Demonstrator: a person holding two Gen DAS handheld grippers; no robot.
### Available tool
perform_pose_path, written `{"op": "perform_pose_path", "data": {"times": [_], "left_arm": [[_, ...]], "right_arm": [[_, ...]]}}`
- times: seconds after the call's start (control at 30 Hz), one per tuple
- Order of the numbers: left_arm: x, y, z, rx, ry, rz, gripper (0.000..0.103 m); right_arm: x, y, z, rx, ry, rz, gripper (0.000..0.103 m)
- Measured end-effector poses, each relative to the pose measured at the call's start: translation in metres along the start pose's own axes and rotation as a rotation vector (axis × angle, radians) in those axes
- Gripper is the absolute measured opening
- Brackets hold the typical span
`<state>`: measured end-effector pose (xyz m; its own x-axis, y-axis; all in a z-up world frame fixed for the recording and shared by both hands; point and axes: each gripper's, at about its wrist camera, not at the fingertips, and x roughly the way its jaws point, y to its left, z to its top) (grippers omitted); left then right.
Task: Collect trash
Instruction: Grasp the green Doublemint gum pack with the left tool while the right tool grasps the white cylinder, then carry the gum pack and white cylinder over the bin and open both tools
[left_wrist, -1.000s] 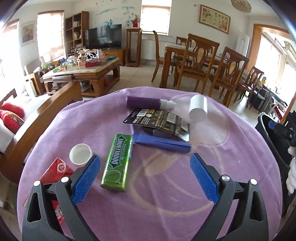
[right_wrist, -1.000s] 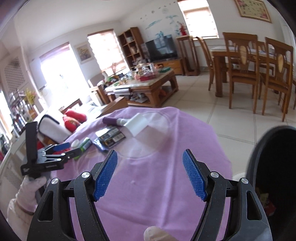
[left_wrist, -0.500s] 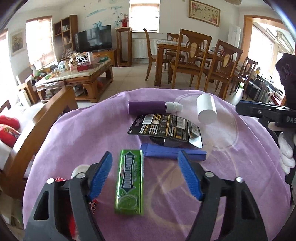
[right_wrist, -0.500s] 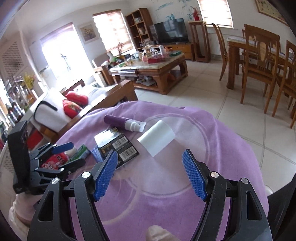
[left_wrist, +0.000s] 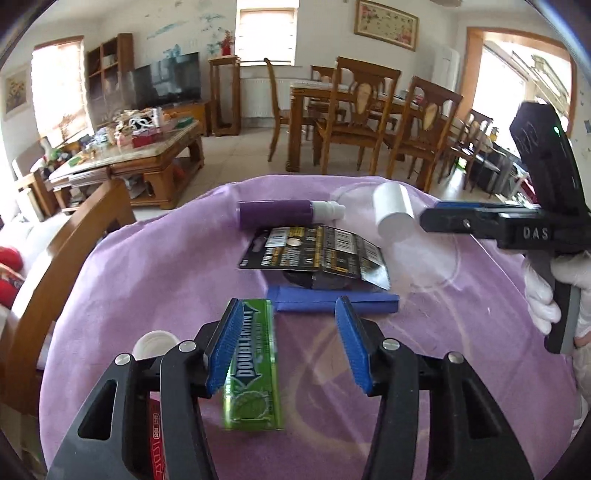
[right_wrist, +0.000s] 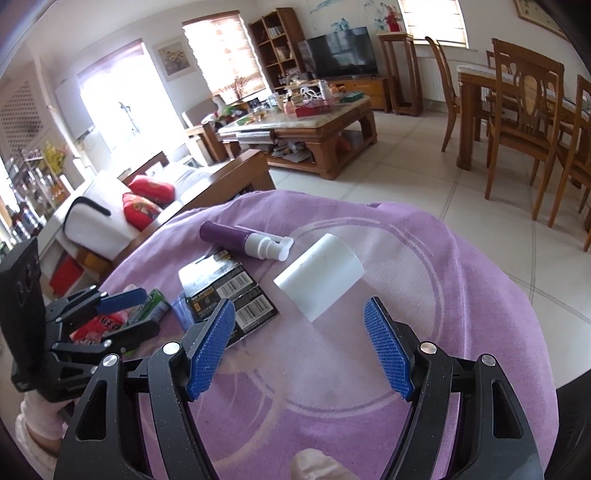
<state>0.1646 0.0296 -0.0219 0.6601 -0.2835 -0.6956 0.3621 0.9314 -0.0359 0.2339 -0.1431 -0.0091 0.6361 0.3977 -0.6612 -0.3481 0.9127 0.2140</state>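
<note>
The work surface is a round table covered with a purple cloth. The landmark is the black and gold printed blister card, lying flat near the middle of the cloth.

Items relative to the card:
- Purple cylindrical bottle with a white pump top: on its side, just beyond the card's far edge.
- White cylindrical cap: on its side, beyond and to the right of the card.
- Flat blue rectangular packet: just beside the card's near edge.
- Green rectangular Doublemint gum pack: nearer than the card, to its left, flat on the cloth.
- White round lid and red printed wrapper: left of the gum pack, partly hidden by the tool.

Left gripper: fingers spread, low over the cloth. The gum pack lies between them, against the left pad; the right pad stands clear of it. No grip is made.

Right gripper: fingers spread wide, nothing between them, positioned just short of the white cylindrical cap, to the right of the card.
</note>
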Motion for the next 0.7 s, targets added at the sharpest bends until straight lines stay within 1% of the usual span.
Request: {"op": "perform_pose_path", "data": {"times": [0.07,0.13,0.27,0.43,0.5,0.53,0.57,0.6,0.67,0.7], "left_arm": [[0.001,0.008,0.001,-0.022,0.003,0.03,0.052],[0.001,0.011,0.001,-0.034,0.003,0.044,0.054],[0.01,0.004,0.003,0.007,0.043,0.074,0.053],[0.026,-0.013,0.001,0.097,0.118,0.142,0.051],[0.027,-0.009,0.001,0.075,0.12,0.124,0.051],[0.027,-0.008,0.0,0.075,0.12,0.124,0.05],[0.027,-0.007,-0.001,0.072,0.118,0.132,0.037],[0.027,-0.006,-0.001,0.072,0.116,0.139,0.03],[0.026,-0.006,-0.002,0.072,0.113,0.136,0.03],[0.025,-0.006,-0.003,0.071,0.109,0.13,0.03]], "right_arm": [[0.001,0.001,0.0,-0.004,0.002,-0.002,0.072],[0.003,0.003,0.001,-0.011,0.003,-0.011,0.072],[0.011,0.003,0.007,-0.005,0.023,-0.046,0.072],[0.029,0.001,0.019,0.027,0.058,-0.095,0.072],[0.038,0.0,0.023,0.042,0.081,-0.113,0.072],[0.043,-0.001,0.026,0.05,0.093,-0.126,0.072],[0.048,-0.002,0.028,0.057,0.099,-0.135,0.072],[0.051,-0.002,0.03,0.064,0.102,-0.144,0.072],[0.058,-0.001,0.033,0.073,0.109,-0.16,0.072],[0.06,0.002,0.033,0.066,0.108,-0.167,0.064]]}}
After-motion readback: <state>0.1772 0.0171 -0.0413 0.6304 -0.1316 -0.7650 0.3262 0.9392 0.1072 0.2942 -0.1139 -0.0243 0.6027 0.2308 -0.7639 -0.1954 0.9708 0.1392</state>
